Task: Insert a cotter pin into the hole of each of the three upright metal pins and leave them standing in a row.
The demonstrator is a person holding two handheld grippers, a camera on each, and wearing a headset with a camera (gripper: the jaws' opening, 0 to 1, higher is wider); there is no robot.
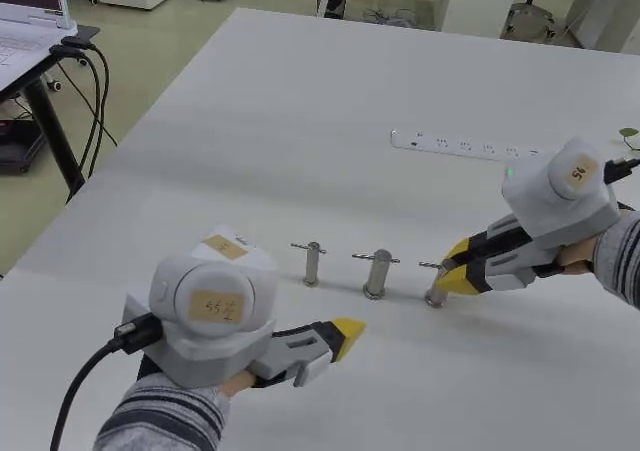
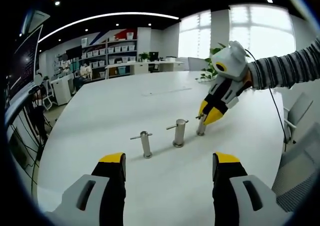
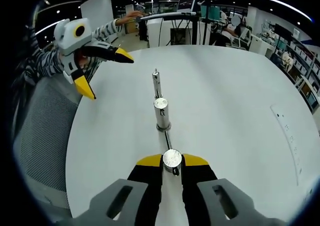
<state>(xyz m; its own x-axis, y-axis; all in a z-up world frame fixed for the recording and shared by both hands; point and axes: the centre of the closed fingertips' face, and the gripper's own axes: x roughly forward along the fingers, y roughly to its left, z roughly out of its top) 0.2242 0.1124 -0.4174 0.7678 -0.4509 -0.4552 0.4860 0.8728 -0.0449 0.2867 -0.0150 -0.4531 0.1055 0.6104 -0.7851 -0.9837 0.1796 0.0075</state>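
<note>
Three metal pins stand upright in a row near the front of the white table (image 1: pixel 300 121), evenly spaced and apart from one another: the left-hand pin (image 1: pixel 312 266), the middle pin (image 1: pixel 377 276) and the right-hand pin (image 1: pixel 436 293). We see the left cotter pin (image 1: pixel 308 246) lying level through the top of the left-hand pin and the middle cotter pin (image 1: pixel 375 258) set likewise through the middle pin, each sticking out on both sides. At the right-hand pin a third cotter pin (image 1: pixel 430 265) pokes out of the top towards the middle pin. The right gripper (image 1: pixel 455 268) is at that pin; in the right gripper view its yellow-tipped jaws are drawn narrow, one on each side of the pin's round head, and we cannot tell whether they clamp the pin, the cotter pin or neither. The left gripper (image 1: pixel 335 346) hovers in front of the row, well short of the left-hand pin, its jaws spread wide with nothing between them, as the left gripper view shows plainly. Striped sleeves cover both of the person's forearms, and a black cable (image 1: pixel 85 381) trails from the back of the left gripper. Farther back on the table, beyond the row, lies a white power strip (image 1: pixel 465 146), with a green leaf (image 1: pixel 628 132) near the right edge. Off the table to the left, an open laptop (image 1: pixel 30 11) sits on a dark stand with black cords hanging from it
</note>
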